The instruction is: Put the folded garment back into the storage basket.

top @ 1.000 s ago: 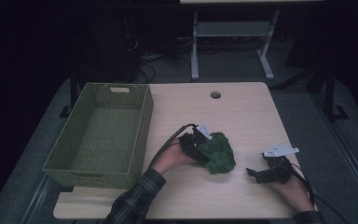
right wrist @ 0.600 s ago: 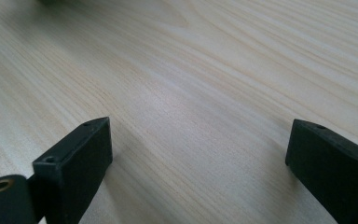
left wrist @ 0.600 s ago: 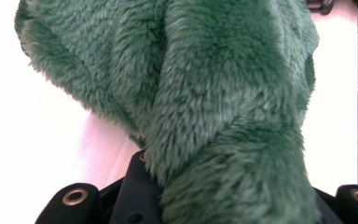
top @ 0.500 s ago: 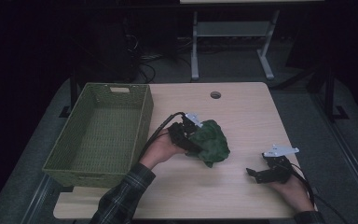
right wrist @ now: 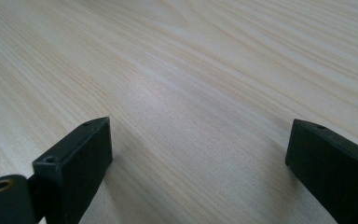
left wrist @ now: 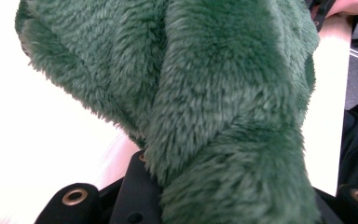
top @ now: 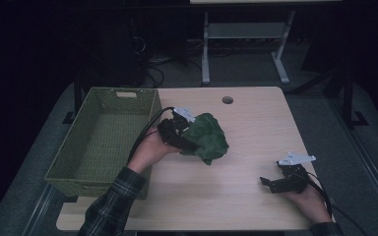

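High view: the left gripper [top: 184,129] clamps a green plush cloth [top: 205,137] at centre frame, lifted off the table [top: 256,123] just right of the basket [top: 103,137]. Left gripper view: cloth [left wrist: 214,102] bunched between the jaws. Right gripper [top: 275,183] – lower right of the high view, resting on the table, jaws wide apart, nothing between them

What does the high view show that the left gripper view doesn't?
High view: the green basket beside the left tongs, and the right tongs resting open on the table near its front right corner. Left gripper view: the green plush cloth's long fuzzy pile, close up. Both: the cloth clamped in the left tongs, above the pale wood table.
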